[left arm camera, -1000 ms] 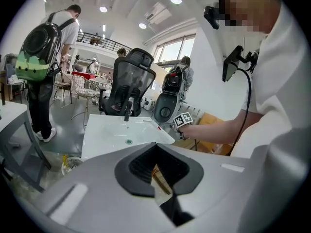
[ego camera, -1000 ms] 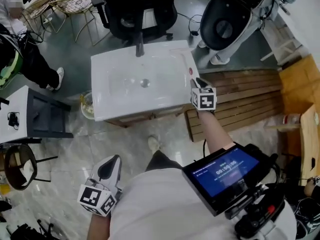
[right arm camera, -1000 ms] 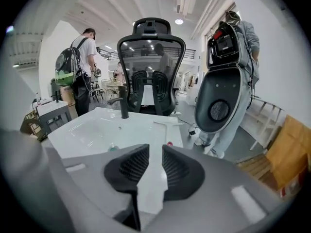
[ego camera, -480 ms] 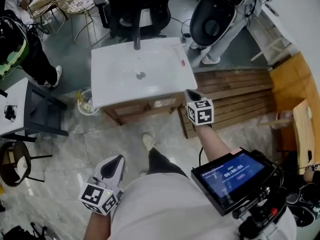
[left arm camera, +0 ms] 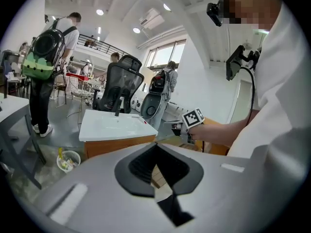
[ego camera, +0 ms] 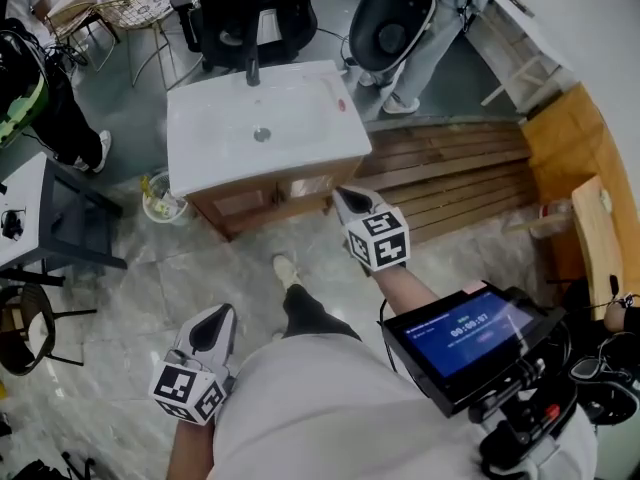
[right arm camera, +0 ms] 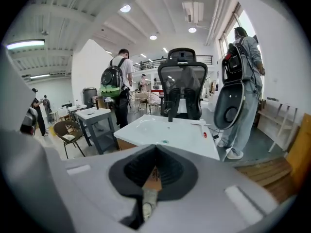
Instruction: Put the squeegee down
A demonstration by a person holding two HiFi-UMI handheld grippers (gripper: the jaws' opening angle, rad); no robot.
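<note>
Ahead of the clenched, empty right tongs (ego camera: pixel 347 198) and left tongs (ego camera: pixel 216 320), the squeegee (right arm camera: pixel 203 128) lay on the sink (ego camera: pixel 215 163).

The head view looks steeply down from above the person onto the floor and the white sink (ego camera: pixel 300 108) ahead. Both gripper views look roughly level from lower down toward that sink. The right one seems nearer, and the left also catches the right gripper (left arm camera: pixel 174 126).
</note>
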